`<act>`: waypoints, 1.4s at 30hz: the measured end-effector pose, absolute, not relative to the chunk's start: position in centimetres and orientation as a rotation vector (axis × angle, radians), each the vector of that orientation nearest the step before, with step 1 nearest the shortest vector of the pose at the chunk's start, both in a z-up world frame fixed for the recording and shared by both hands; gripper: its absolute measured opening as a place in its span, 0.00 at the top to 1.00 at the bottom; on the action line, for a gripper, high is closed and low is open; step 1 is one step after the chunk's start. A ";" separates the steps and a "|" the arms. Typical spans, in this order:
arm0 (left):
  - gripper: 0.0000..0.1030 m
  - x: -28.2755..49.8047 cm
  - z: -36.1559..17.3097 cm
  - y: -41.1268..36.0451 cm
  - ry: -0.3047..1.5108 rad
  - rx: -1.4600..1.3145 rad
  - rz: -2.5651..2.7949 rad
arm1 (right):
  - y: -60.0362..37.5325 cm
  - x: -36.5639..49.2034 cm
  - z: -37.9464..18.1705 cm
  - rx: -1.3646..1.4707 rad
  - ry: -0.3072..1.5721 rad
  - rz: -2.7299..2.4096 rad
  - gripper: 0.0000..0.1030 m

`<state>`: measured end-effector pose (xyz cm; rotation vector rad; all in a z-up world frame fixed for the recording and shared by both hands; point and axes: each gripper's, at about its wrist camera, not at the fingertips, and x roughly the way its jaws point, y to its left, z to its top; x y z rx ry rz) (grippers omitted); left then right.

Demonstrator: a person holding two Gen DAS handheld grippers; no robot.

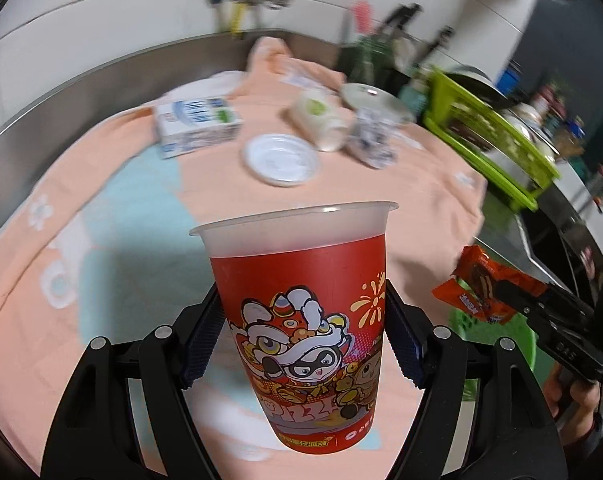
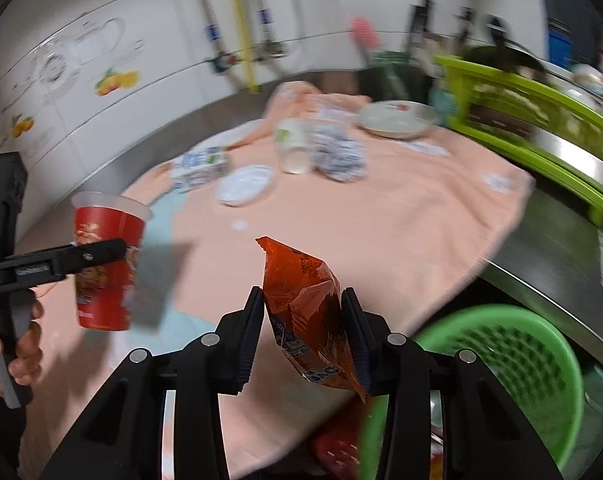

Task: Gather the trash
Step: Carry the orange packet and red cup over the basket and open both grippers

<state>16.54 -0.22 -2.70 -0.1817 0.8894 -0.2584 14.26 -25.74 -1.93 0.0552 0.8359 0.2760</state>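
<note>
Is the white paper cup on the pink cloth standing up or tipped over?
Tipped over. The white paper cup lies on its side on the pink cloth, its open mouth facing the camera.

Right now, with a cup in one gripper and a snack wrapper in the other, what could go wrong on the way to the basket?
1. The left gripper clamps the red cup low on its tapered wall, so it might tip or slide out.
2. The right gripper pinches the orange wrapper by thin crinkled film, which may slip free.
3. The green basket sits below the counter edge, so a hasty drop could miss its rim.
</note>
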 end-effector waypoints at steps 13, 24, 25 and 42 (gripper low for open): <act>0.29 14.8 -2.4 -13.7 0.917 -0.074 -0.474 | -38.3 9.1 -5.2 0.111 0.903 0.007 0.62; 0.29 13.7 -4.1 -22.3 0.976 -0.017 -0.594 | -43.2 6.3 -6.2 0.201 0.906 -0.063 0.42; 0.29 13.6 -4.3 -22.8 0.980 -0.014 -0.599 | -43.4 6.1 -6.1 0.205 0.899 -0.064 0.39; 0.29 12.8 -9.6 -33.8 1.109 0.040 -0.740 | -47.8 1.3 -2.8 0.227 0.787 -0.142 0.30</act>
